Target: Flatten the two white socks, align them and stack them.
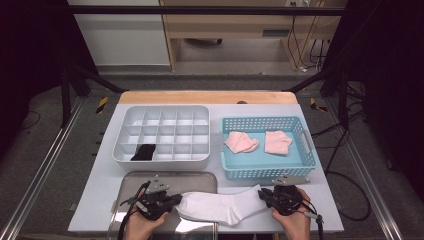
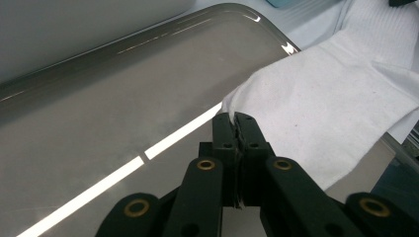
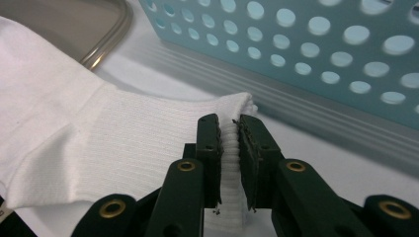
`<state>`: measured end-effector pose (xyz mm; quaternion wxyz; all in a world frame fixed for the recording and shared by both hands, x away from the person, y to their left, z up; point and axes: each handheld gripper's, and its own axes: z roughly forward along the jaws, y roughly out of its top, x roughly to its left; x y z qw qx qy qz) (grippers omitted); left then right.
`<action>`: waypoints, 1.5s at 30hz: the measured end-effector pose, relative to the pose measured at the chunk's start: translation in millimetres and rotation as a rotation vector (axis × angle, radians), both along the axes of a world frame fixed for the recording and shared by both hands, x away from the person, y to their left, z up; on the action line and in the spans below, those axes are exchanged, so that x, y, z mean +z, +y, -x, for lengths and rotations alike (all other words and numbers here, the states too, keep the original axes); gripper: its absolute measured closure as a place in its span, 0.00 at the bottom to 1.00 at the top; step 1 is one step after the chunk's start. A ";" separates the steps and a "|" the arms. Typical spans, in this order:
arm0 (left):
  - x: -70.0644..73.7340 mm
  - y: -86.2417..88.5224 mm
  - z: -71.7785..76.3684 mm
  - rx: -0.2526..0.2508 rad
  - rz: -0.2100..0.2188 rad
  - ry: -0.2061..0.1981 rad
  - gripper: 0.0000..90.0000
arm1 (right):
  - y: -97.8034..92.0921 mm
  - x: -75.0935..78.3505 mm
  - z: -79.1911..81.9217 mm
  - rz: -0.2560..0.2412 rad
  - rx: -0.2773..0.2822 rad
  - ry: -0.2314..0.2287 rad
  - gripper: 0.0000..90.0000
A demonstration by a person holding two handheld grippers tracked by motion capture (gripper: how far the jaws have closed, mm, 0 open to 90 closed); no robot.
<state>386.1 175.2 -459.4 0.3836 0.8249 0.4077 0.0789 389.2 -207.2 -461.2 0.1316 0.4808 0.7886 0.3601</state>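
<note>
White sock (image 1: pixel 220 206) held at both ends, stretched flat across the front of the counter (image 1: pixel 325 200).

Left tongs (image 1: pixel 174 201) are closed tight on the sock's toe edge, jaws pressed together with only a thin fold of fabric between them, over the metal tray (image 1: pixel 131 181). Right tongs (image 1: pixel 262 194) are clamped on the ribbed cuff, jaws slightly apart with the thick cuff filling the gap. The sock lies partly on the tray's right end and partly on the counter, just in front of the blue basket (image 1: pixel 265 171), whose front wall stands near the right tongs. The white divided organiser (image 1: pixel 162 156) sits behind the tray. Open counter remains right of the right tongs and between basket and front edge.
</note>
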 end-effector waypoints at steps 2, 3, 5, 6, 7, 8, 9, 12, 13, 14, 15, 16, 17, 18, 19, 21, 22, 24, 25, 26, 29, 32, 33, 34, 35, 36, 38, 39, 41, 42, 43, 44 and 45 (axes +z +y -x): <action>-0.8 -0.7 0.7 0.003 -0.002 -0.004 0.97 | 0.4 -2.7 -0.6 0.013 -0.001 -0.001 0.85; -0.9 -0.5 0.8 0.004 -0.003 -0.005 0.96 | 0.5 -5.1 -1.6 0.022 0.003 -0.003 0.84; -1.1 0.5 0.6 0.014 -0.006 -0.014 0.90 | 1.1 -6.6 -1.6 0.016 0.004 -0.005 0.81; -1.3 1.5 0.3 0.020 -0.004 -0.018 0.86 | 0.8 -5.6 -1.1 0.014 0.002 -0.012 0.78; -1.3 3.0 0.0 0.025 0.002 -0.021 0.83 | -0.2 -4.2 -0.1 0.006 0.001 -0.027 0.77; -1.6 4.1 -0.1 0.033 0.011 -0.024 0.80 | -1.7 -1.9 1.6 -0.005 0.000 -0.037 0.75; -1.6 5.1 -0.1 0.036 0.015 -0.021 0.77 | -3.2 -0.5 3.3 -0.013 0.000 -0.052 0.73; -2.9 7.3 1.0 0.037 0.030 -0.013 0.75 | -6.7 -0.1 8.7 -0.025 0.003 -0.059 0.70; -2.6 6.9 1.9 0.035 0.033 -0.014 0.78 | -7.5 -2.2 10.4 -0.026 -0.001 -0.048 0.70; -1.6 5.9 2.9 0.032 0.034 -0.019 0.84 | -8.6 -4.3 10.8 -0.019 0.000 -0.037 0.71; -0.4 4.7 3.9 0.031 0.036 -0.027 0.90 | -9.4 -6.4 10.5 -0.016 -0.001 -0.032 0.73; 2.1 2.5 5.7 0.027 0.040 -0.042 0.93 | -9.7 -7.6 9.9 -0.019 -0.002 -0.027 0.74; 3.6 1.5 6.8 0.017 0.045 -0.048 0.96 | -10.0 -8.5 9.0 -0.021 0.001 -0.020 0.77; 5.6 -0.1 8.4 0.003 0.062 -0.048 0.97 | -9.6 -8.5 9.1 -0.023 -0.001 -0.019 0.79; 6.2 -1.4 9.3 -0.002 0.070 -0.039 0.97 | -8.8 -8.1 9.3 -0.021 0.006 -0.022 0.81; 5.1 -3.4 11.1 0.002 0.055 -0.037 0.98 | -7.5 -7.8 9.3 -0.016 0.010 -0.030 0.85; 3.2 -4.1 12.2 0.006 0.044 -0.029 0.98 | -6.8 -8.0 9.4 -0.017 0.008 -0.024 0.85; -0.4 -5.5 14.4 0.026 0.004 -0.042 0.97 | -6.1 -10.0 8.8 -0.009 0.011 -0.024 0.85; -2.3 -6.1 15.1 0.035 -0.022 -0.051 0.93 | -6.4 -10.5 8.5 -0.007 0.010 -0.023 0.83; -4.4 -6.7 15.4 0.046 -0.044 -0.058 0.89 | -6.6 -10.2 8.7 -0.010 0.004 -0.027 0.79; -9.6 -7.4 12.9 0.049 -0.073 -0.058 0.73 | -9.1 -8.4 9.9 -0.011 -0.005 -0.026 0.73; -12.0 -7.6 11.0 0.056 -0.059 -0.047 0.68 | -9.1 -10.8 9.2 -0.012 0.001 0.003 0.72; -12.3 -7.7 11.1 0.059 -0.050 -0.040 0.69 | -8.5 -13.5 8.0 -0.008 0.007 0.020 0.72; -12.6 -7.8 11.3 0.058 -0.040 -0.033 0.72 | -7.6 -15.2 7.8 -0.015 0.006 0.027 0.72; -12.7 -8.0 11.8 0.057 -0.037 -0.029 0.75 | -7.2 -15.6 7.6 -0.008 0.009 0.023 0.73; -12.9 -8.4 12.2 0.057 -0.035 -0.027 0.77 | -6.5 -15.2 7.7 -0.007 0.006 0.028 0.74; -13.2 -9.8 12.7 0.051 -0.020 -0.010 0.83 | -5.6 -15.5 7.7 -0.009 0.003 0.030 0.78; -13.0 -10.9 13.3 0.049 -0.023 -0.013 0.85 | -4.8 -15.1 7.9 -0.011 0.002 0.035 0.82; -12.0 -12.5 14.1 0.042 -0.034 -0.019 0.88 | -4.7 -14.0 6.9 -0.012 0.008 0.045 0.86; -11.5 -13.2 14.2 0.037 -0.038 -0.019 0.90 | -5.2 -13.3 6.1 -0.017 0.010 0.049 0.88; -11.2 -13.8 14.2 0.037 -0.032 -0.022 0.91 | -5.9 -12.6 5.4 -0.022 0.006 0.050 0.89; -10.9 -14.1 13.7 0.034 -0.028 -0.024 0.92 | -6.7 -12.2 4.4 -0.026 0.004 0.044 0.89; -10.4 -14.8 12.9 0.037 -0.021 -0.027 0.93 | -7.1 -11.6 4.2 -0.028 -0.003 0.041 0.90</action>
